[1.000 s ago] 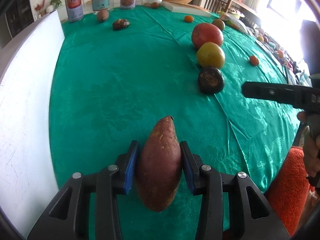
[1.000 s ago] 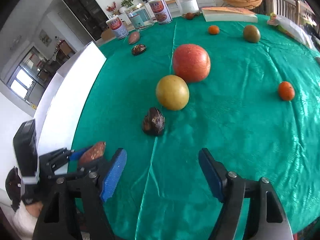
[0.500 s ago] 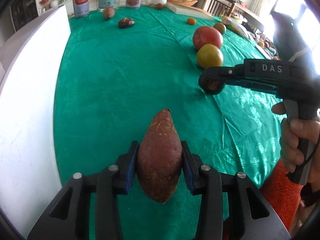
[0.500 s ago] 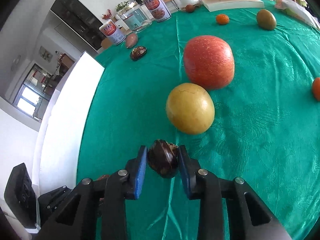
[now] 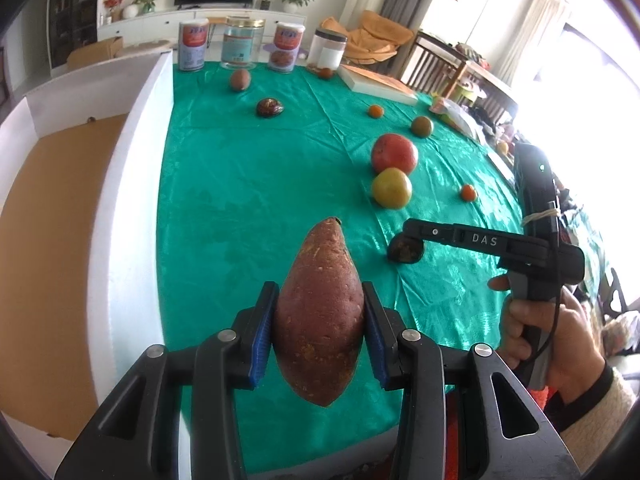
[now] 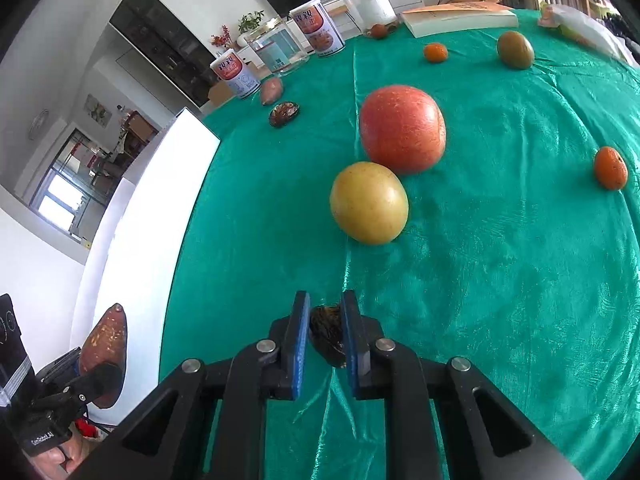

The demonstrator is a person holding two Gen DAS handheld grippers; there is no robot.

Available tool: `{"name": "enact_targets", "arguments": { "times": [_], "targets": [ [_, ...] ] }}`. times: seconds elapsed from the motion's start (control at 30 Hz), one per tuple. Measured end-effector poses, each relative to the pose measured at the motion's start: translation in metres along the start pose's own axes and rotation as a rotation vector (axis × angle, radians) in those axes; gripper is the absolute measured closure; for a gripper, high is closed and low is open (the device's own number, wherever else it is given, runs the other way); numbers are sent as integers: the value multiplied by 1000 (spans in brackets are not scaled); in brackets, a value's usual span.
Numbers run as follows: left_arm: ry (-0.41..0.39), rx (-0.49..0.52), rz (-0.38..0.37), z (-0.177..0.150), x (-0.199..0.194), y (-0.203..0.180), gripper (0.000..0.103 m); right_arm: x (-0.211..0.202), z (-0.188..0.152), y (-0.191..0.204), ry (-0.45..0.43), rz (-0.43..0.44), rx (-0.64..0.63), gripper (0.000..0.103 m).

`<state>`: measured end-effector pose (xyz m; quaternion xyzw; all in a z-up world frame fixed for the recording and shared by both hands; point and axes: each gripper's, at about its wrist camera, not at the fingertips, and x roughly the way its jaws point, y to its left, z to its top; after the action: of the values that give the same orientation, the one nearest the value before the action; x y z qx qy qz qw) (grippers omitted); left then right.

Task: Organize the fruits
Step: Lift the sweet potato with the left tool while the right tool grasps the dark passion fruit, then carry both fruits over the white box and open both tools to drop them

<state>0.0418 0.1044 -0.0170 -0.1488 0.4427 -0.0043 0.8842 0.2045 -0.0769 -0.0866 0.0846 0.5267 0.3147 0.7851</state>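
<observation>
The left gripper [image 5: 320, 336] is clamped on a sweet potato [image 5: 320, 312], its blue pads pressing both flanks; the pointed end aims away from the camera, and the sweet potato hangs in the air above the near edge of the worktop [image 5: 248, 184], close to the white box [image 5: 128, 208] that runs along the worktop's left edge. The box shows a brown floor inside.

The right gripper [image 6: 326, 332] is closed on a small dark fruit [image 6: 326, 334], pads tight on either side, low over the green cloth near the worktop's near edge. In the left wrist view a hand [image 5: 556, 340] grips its handle.

Just beyond the dark fruit lies a yellow fruit [image 6: 370, 202], touching or nearly touching a larger red fruit [image 6: 402, 128] behind it. A small orange [image 6: 610, 168] sits toward the right edge. Farther back are a green fruit [image 6: 515, 50], another small orange [image 6: 435, 52], a second dark fruit [image 6: 284, 114] and a second sweet potato [image 6: 272, 90]. Cans [image 6: 234, 74] and jars [image 6: 280, 46] stand along the far edge.
</observation>
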Motion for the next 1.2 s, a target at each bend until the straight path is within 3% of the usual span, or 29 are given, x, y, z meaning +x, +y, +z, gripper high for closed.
{"name": "enact_targets", "arguments": {
  "times": [0.1,0.23,0.4,0.43,0.63,0.8,0.9,1.03,1.1,1.2],
  "targets": [
    [10,-6,-5,-3,0,3,62,3,1,5,22,-20,-36,82],
    [10,-4,-18,-3,1,-1,62,18,-4,15,90,-97,-116,59],
    [6,3,-24,-3,-1,-3,62,23,-13,15,79,-144,-166,60],
    [7,3,-23,-3,0,-3,62,22,-13,12,72,-136,-151,66],
    [6,-5,-30,-3,-4,-3,62,11,-15,3,30,-83,-91,68],
    [-47,-77,-109,10,-49,15,62,-24,-11,47,5,101,-87,68],
    [-116,-108,-47,19,-85,37,62,-42,-8,110,15,251,-169,68],
    [-156,-196,104,15,-109,87,62,-31,-22,199,62,386,-309,68],
    [-141,-271,181,6,-108,120,62,-8,-34,235,111,417,-362,68],
    [-111,-366,287,-13,-101,163,62,32,-51,271,178,392,-432,68]
  ]
}}
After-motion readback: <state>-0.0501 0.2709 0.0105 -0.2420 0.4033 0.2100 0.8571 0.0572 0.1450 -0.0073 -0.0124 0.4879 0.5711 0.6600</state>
